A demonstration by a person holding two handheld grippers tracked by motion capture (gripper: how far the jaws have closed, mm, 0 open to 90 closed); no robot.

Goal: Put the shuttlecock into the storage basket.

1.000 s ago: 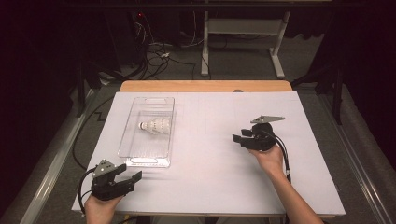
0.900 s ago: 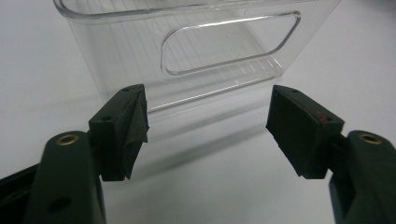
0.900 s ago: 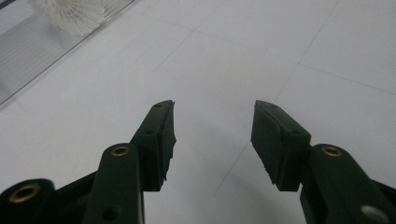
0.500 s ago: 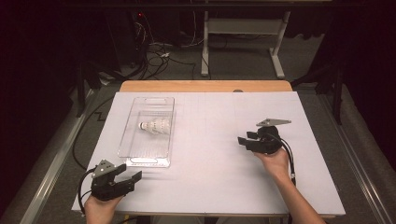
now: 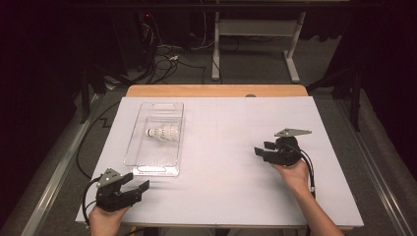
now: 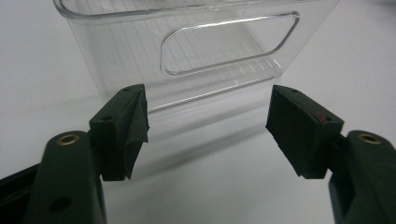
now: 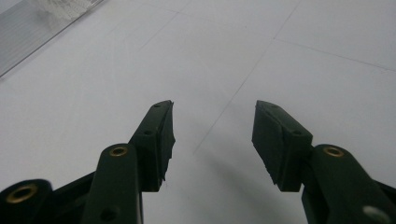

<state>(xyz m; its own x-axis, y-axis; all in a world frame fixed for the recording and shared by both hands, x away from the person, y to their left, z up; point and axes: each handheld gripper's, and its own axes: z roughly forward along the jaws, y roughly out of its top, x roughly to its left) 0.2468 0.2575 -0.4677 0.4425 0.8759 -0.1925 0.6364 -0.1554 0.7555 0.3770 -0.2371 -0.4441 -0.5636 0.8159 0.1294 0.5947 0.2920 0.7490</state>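
While both grippers rest apart on the white sheet, the shuttlecock [image 5: 163, 132] lies on its side inside the clear tray [image 5: 141, 124], at about ten o'clock from table centre.

With jaws spread and empty, the left gripper [image 5: 139, 187] sits at seven o'clock, just short of the tray's near end wall with its handle slot [image 6: 229, 44]; the right gripper [image 5: 262, 148], at four o'clock, is likewise released with nothing between its pads. A good pick, as I judge it, comes from above, over the tray's rim, closing on the cork end rather than crushing the feathers. Open sheet [image 5: 221, 147] between tray and right gripper gives ample room; the tray walls are the only obstruction.
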